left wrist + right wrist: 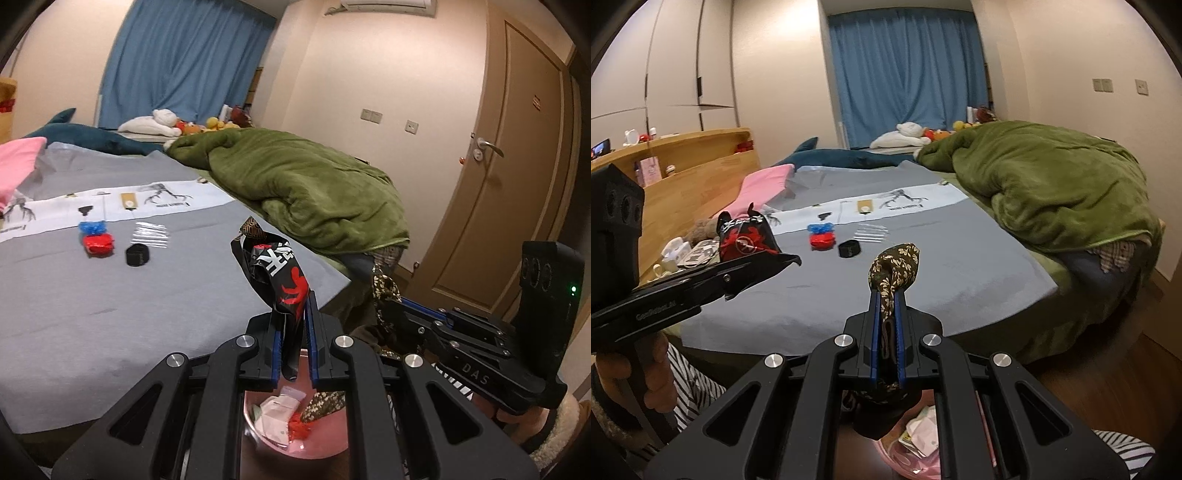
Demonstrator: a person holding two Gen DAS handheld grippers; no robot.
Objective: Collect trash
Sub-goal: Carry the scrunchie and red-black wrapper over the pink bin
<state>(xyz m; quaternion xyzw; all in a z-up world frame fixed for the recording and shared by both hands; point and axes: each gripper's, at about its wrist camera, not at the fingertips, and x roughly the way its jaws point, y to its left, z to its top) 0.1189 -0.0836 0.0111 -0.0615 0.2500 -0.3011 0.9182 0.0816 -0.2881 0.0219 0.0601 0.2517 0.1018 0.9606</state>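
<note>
Black-and-red snack wrapper [282, 284]: clamped between the blue pads of the left gripper [295, 314], crumpled, standing up out of the jaws, its lower tail hanging through them. It sits above the pink trash bin [332, 435], which lies directly below the jaws and already holds white paper scraps, a red scrap and a brown patterned piece.

Brown floral-print wrapper [895, 273]: pinched in the right gripper [888, 306], jaws fully clenched on it, the bulged top poking above the fingertips, more of it trailing below. The bin shows under this gripper too, its rim cut off by the linkage.

Pose: both grippers tilt moderately downward, side by side at the bed's near edge. A hand [646, 373] wraps the left gripper's handle, striped sleeve beside it; a fleece cuff shows at the right handle.

Hidden or unclear: most of the bin is masked by the black linkages; its full outline cannot be made out.

Beyond the bin, on the bed's grey sheet [92, 302]: a red crumpled piece [98, 243] touching a blue one [92, 226], a black band [136, 254], a clear plastic film [151, 234] just beside it. A green blanket [306, 195] heaps along the bed's far side. The sheet between these items and the bed's near edge is bare.
</note>
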